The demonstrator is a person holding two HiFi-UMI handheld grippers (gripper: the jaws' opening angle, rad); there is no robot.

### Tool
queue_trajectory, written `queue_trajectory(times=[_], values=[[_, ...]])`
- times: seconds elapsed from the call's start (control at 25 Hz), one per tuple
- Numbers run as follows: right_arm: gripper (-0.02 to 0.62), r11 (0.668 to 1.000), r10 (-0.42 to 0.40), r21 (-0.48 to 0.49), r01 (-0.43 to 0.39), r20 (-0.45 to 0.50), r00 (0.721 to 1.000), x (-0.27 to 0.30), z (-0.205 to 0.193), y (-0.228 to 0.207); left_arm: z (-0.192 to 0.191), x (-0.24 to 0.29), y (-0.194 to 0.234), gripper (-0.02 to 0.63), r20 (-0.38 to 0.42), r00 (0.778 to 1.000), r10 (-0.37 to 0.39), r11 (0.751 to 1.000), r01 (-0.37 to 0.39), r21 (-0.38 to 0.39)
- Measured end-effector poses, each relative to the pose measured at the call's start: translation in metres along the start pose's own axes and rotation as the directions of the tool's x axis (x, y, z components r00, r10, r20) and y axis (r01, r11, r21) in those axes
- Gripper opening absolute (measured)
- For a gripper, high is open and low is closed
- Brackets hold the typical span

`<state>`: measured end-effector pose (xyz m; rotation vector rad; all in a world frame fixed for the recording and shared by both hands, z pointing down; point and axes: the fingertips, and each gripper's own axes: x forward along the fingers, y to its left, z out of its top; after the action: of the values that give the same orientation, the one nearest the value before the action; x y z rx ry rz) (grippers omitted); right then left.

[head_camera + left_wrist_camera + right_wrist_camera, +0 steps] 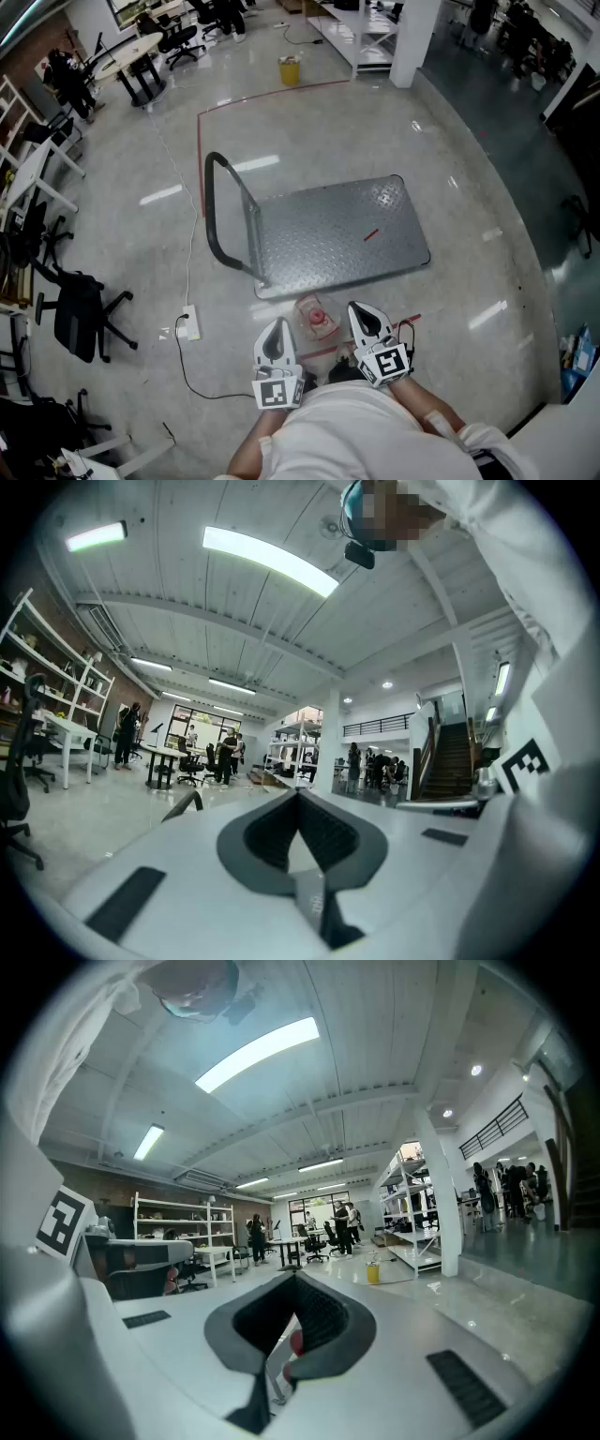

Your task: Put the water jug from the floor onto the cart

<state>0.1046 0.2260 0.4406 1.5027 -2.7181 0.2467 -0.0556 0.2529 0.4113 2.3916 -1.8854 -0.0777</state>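
Note:
The water jug (316, 319), clear with a red cap, stands on the floor just below the near edge of the cart (337, 230). The cart is a grey diamond-plate flatbed with a black handle (220, 211) at its left end. My left gripper (277, 342) is level beside the jug's left side, and my right gripper (367, 323) is beside its right side. In the left gripper view the gripper (298, 794) has its jaws together with nothing between them. In the right gripper view the gripper (295, 1276) is also shut, and a bit of the jug's red cap (293, 1340) shows below the jaws.
A white power strip (187, 323) with a black cable lies on the floor at the left. An office chair (80, 309) stands further left. Red tape (272, 94) marks the floor beyond the cart. A yellow bin (290, 69) and a white pillar (412, 37) stand far off.

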Motion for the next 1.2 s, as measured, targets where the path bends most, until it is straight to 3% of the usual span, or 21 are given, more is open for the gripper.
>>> queue_trajectory(times=[0.44,0.52,0.6,0.68,0.72,0.8,0.96,1.04,1.08,1.2], values=[[0.012,1.000,-0.016,-0.023,0.016,-0.028,0.999,0.005,-0.004,0.003,-0.005,-0.001,0.009,0.003,-0.023,1.000,0.016,1.000,-0.016,-0.013],[0.012,0.999,-0.038,-0.032,0.035,-0.100,0.994,0.013,-0.022,0.000,-0.008,-0.002,0.012,0.003,-0.030,0.999,0.023,1.000,-0.023,-0.006],[0.014,1.000,-0.020,-0.018,0.016,-0.241,0.970,0.030,-0.057,-0.002,-0.011,-0.001,0.017,0.003,-0.036,0.999,0.031,1.000,-0.031,0.000],[0.056,0.999,0.036,0.021,-0.030,-0.426,0.904,0.048,-0.105,0.000,-0.013,0.002,0.022,0.003,-0.043,0.998,0.040,0.999,-0.040,0.003],[0.125,0.998,0.069,0.041,-0.056,-0.515,0.855,0.057,-0.131,0.002,-0.015,0.004,0.026,0.003,-0.046,0.998,0.045,0.999,-0.045,0.005],[0.208,0.992,0.121,0.065,-0.104,-0.658,0.743,0.074,-0.189,0.007,-0.018,0.010,0.036,0.003,-0.044,0.998,0.053,0.999,-0.053,0.009],[0.262,0.983,0.148,0.073,-0.168,-0.855,0.497,0.087,-0.322,0.018,-0.042,0.017,0.056,0.003,-0.061,0.997,0.045,0.999,-0.046,-0.008],[0.282,0.982,0.129,0.062,-0.177,-0.908,0.398,0.080,-0.386,0.023,-0.062,0.006,0.062,0.003,-0.075,0.996,0.044,0.999,-0.045,-0.013],[0.289,0.983,0.112,0.048,-0.177,-0.921,0.372,0.083,-0.413,0.021,-0.073,0.004,0.065,0.003,-0.084,0.995,0.048,0.999,-0.050,-0.012],[0.299,0.990,0.062,0.013,-0.142,-0.936,0.345,0.107,-0.475,0.003,-0.114,0.008,0.075,0.003,-0.135,0.989,0.061,0.998,-0.065,-0.026]])
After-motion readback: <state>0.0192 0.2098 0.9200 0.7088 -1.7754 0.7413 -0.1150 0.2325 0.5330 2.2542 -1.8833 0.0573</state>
